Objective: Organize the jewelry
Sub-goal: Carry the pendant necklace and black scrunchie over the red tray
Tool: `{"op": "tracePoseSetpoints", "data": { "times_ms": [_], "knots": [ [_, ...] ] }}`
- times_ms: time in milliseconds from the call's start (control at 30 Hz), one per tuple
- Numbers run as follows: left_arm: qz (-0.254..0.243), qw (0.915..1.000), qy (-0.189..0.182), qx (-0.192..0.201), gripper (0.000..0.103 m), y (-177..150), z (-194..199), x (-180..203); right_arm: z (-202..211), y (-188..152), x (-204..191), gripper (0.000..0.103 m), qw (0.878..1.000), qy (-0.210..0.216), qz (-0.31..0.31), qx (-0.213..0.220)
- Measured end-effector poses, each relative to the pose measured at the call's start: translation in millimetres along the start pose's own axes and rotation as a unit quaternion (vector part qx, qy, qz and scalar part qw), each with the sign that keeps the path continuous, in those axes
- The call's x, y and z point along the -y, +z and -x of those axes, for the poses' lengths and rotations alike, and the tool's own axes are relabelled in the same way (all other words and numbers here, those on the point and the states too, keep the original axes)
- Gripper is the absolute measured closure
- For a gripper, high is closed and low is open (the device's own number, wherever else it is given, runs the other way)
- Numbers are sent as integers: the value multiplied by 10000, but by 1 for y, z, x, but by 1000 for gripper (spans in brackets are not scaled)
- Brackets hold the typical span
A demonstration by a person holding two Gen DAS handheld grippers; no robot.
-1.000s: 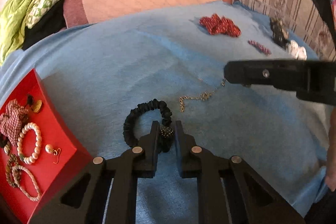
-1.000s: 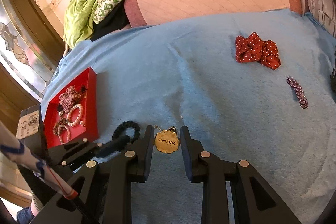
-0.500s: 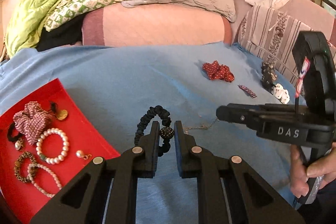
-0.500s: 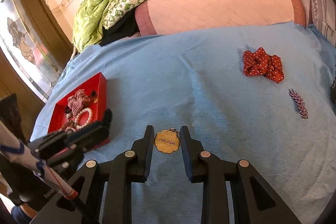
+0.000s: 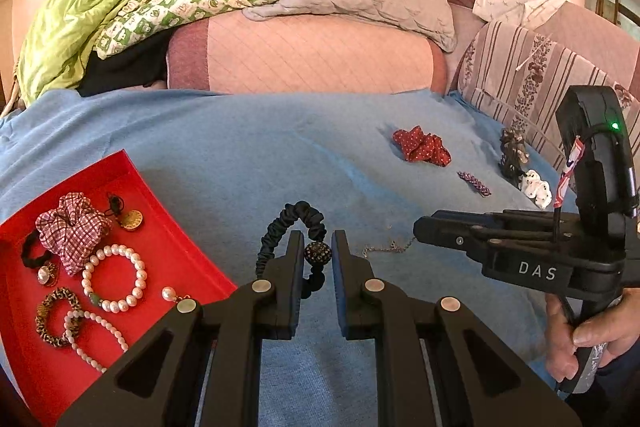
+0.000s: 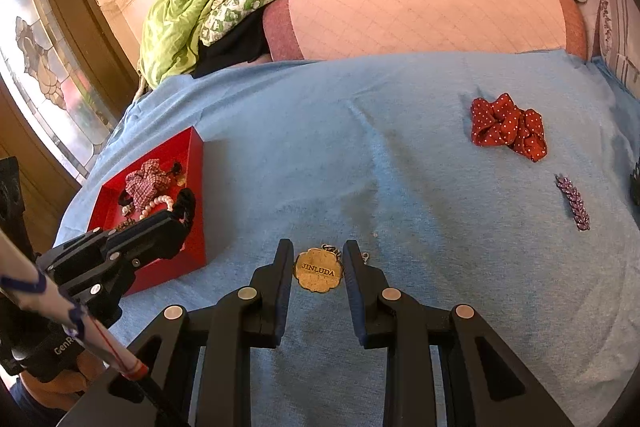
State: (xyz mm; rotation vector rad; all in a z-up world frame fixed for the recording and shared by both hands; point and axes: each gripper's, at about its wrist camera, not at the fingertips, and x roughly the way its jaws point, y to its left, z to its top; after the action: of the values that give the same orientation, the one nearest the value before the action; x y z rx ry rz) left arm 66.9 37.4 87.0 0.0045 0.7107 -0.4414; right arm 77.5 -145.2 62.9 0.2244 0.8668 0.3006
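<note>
Left wrist view: my left gripper [image 5: 316, 255] pinches the black beaded hair tie [image 5: 296, 227] beside the red tray [image 5: 180, 247], already partly filled. My right gripper [image 6: 316, 267] clamps the gold medallion [image 6: 319, 269]; red scrunchie [image 5: 420, 145] and others wait beyond.

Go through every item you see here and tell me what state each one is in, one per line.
Left gripper: shut on the black scrunchie bracelet with beaded ball, lifted.
Right gripper: shut on the gold JINLUDA pendant, its chain trailing on the blue cloth.
Red tray: open, partly filled.
Pearl bracelet: lying in the tray.
Red polka-dot scrunchie: loose on the cloth.
Purple leaf hair clip: loose on the cloth.
</note>
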Motion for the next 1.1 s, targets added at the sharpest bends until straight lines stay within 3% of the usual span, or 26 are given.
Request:
{"op": "tracePoseSetpoints", "data": {
  "times_ms": [667, 1100],
  "knots": [
    [325, 9988, 149, 326, 90, 0, 36, -33, 21, 8, -30, 76, 9994, 48, 150, 309],
    [775, 9946, 412, 548, 90, -14, 81, -92, 31, 24, -93, 76, 9976, 501, 281, 388]
  ]
}}
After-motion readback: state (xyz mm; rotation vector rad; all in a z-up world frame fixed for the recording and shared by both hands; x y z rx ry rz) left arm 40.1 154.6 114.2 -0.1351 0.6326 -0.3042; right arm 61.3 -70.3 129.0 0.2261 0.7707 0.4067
